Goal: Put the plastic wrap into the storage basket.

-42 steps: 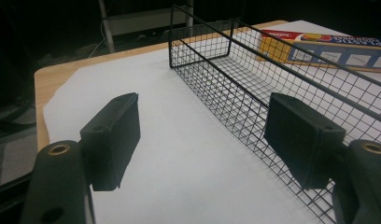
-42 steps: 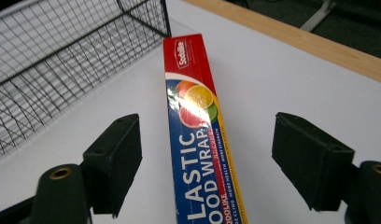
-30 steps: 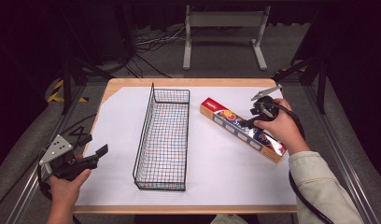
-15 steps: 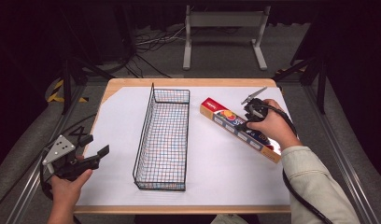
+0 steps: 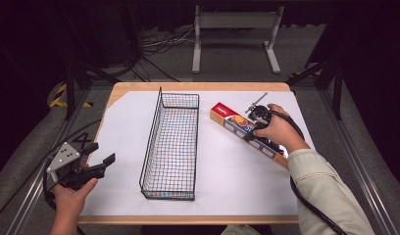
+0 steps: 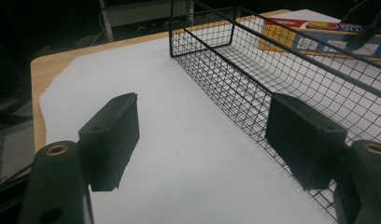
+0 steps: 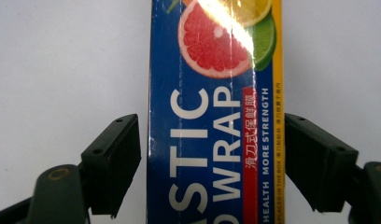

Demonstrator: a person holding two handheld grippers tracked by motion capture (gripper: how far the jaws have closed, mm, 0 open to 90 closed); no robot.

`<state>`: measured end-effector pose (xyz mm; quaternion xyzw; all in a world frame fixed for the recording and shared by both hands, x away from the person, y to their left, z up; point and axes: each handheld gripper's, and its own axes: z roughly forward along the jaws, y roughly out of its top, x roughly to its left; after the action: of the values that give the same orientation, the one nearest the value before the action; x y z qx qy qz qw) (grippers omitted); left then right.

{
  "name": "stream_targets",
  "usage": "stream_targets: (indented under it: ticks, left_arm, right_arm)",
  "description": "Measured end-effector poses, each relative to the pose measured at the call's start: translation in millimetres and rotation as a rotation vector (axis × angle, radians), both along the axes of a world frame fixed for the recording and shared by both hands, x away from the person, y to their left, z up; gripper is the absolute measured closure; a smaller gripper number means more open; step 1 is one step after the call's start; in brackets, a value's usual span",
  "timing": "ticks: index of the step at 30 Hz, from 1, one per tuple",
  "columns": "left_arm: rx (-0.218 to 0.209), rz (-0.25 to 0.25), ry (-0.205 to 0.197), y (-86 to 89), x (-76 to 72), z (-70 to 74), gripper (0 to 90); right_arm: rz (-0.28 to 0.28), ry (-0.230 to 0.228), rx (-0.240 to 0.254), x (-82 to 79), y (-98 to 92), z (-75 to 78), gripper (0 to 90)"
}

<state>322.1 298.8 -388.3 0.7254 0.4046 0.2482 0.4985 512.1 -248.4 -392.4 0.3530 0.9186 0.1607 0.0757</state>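
A dark room is seen around the work area, with a grey floor, loose cables on it, and one light metal stand (image 5: 236,22) behind the far edge. One wooden table (image 5: 198,86) is set in the middle, and most of its top is covered by one white sheet (image 5: 124,127).

One black wire basket (image 5: 171,142) is placed lengthwise on the sheet, left of centre; nothing can be made out inside it. One long plastic wrap box (image 5: 232,123) is laid flat on the sheet to the right of the basket, well apart from it and slanted, its red end pointing toward the far side. Blue sides, white lettering and a picture of cut citrus are shown on it in the right gripper view (image 7: 216,112).

Two tools are counted, one in each hand. The left tool (image 5: 97,164) is held low over the near left corner of the table, its jaws spread wide with only bare sheet between them. The right tool (image 7: 212,163) is lowered over the box with one jaw on either side; the jaws have just been closing, yet a thin gap is seen at the left pad (image 7: 116,158), so the box is not clamped.
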Motion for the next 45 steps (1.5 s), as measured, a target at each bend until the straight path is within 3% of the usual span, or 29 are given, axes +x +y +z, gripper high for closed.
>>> stream_targets:
  ticks: [8,10,13,25,29,33,36,40,45]
  left_arm:
    - [0.0,-0.001,0.0,0.4,0.5,-0.3,26.4]
    - [0.001,-0.001,0.002,0.6,0.6,-0.2,26.5]
    - [-0.002,-0.002,0.0,0.4,0.5,-0.3,26.5]
    - [-0.008,0.002,-0.004,1.7,-0.5,1.0,26.5]
    - [-0.01,-0.003,-0.008,2.0,0.1,1.4,26.5]
    - [-0.009,-0.001,-0.011,2.6,0.6,2.0,26.5]
    - [-0.023,-0.002,-0.014,3.2,1.3,3.0,26.5]
    - [-0.03,-0.004,-0.018,3.3,2.6,3.8,26.6]
    - [-0.04,-0.01,-0.025,4.0,3.6,4.5,26.5]
  right_arm:
    - [0.009,0.039,-0.036,3.9,3.9,-4.3,26.7]
    - [0.003,0.05,-0.032,3.8,4.5,-5.7,31.9]
    - [0.008,0.034,-0.057,3.9,4.1,-5.9,38.6]
    - [-0.034,0.044,-0.075,1.6,8.3,-2.0,41.3]
    - [-0.05,0.034,-0.072,-0.7,6.7,5.9,41.4]
    - [-0.098,0.027,-0.065,-4.4,5.2,16.6,41.5]
    - [-0.199,0.046,-0.031,-10.3,7.2,30.3,41.4]
    - [-0.291,0.027,-0.004,-17.2,13.4,43.5,41.4]
    - [-0.395,0.041,0.015,-21.5,23.0,58.3,41.3]
